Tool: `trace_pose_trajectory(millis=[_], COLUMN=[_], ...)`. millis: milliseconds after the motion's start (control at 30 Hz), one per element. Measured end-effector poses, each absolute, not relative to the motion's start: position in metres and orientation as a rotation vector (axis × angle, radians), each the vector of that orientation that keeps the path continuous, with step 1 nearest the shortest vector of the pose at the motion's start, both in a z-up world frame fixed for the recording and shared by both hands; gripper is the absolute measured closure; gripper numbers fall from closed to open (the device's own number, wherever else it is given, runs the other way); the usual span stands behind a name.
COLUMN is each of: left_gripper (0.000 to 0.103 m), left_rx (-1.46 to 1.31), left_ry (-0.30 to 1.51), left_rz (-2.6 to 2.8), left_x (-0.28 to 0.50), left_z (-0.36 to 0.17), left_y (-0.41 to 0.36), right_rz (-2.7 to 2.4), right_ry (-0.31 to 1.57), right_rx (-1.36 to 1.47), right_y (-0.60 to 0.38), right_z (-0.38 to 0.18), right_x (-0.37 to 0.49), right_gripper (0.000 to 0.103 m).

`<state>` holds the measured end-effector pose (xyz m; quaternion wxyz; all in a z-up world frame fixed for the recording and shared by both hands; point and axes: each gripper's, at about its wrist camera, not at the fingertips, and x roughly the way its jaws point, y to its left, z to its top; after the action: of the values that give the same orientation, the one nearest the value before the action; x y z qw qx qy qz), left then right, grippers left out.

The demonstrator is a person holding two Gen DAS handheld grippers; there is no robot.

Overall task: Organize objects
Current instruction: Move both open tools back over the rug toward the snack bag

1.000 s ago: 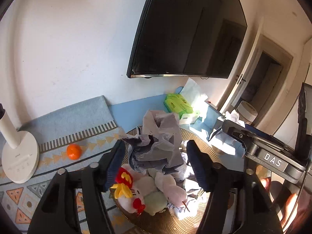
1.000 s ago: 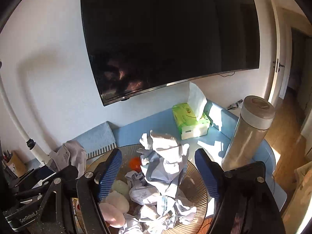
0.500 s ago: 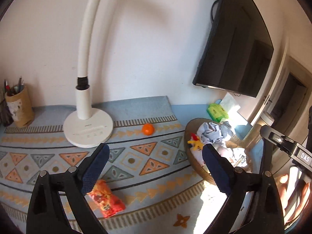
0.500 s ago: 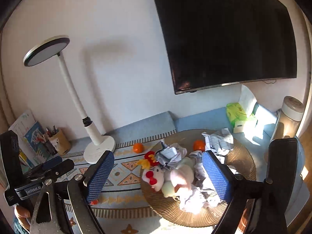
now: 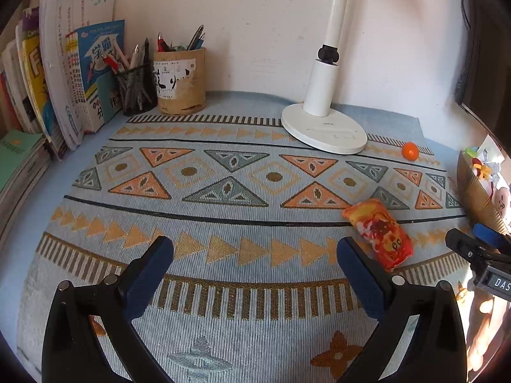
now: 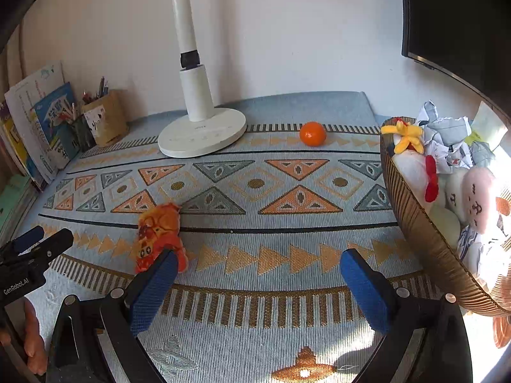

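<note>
Along the left edge of the patterned mat [image 5: 223,178] lean books [image 5: 57,73], with pen holders [image 5: 179,79] at the back edge. The left gripper [image 5: 255,255] hangs wide open over bare mat, nothing between its jaws. Right of it lies the orange snack packet [image 6: 158,233]; beside that, the right gripper [image 6: 258,271] is opening, empty. The tangerine [image 6: 312,133] sits by the lamp base [image 6: 201,135] at the back; the basket [image 6: 421,223] of toys is at the right edge.
</note>
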<state>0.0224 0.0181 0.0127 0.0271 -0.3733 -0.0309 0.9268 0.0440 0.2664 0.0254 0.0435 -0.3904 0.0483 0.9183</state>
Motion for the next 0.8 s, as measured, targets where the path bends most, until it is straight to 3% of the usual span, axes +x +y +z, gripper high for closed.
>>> trace_pose_trajectory(millis=[233,800], left_gripper=[0.001,0.001], left_rx=[-1.264,-1.362], left_ry=[-0.026,0.052], left_rz=[2.880,2.853], left_x=[0.015,0.010], left_z=[-0.002,-0.010], left_y=[0.024,0.032], right_rz=[2.674,2.667], right_ry=[0.254,0.209], right_rx=[-1.345,-1.362], right_y=[0.283,0.280], right_z=[0.005,0.000], right_x=[0.028,0.027], right_gripper=[0.002,0.000])
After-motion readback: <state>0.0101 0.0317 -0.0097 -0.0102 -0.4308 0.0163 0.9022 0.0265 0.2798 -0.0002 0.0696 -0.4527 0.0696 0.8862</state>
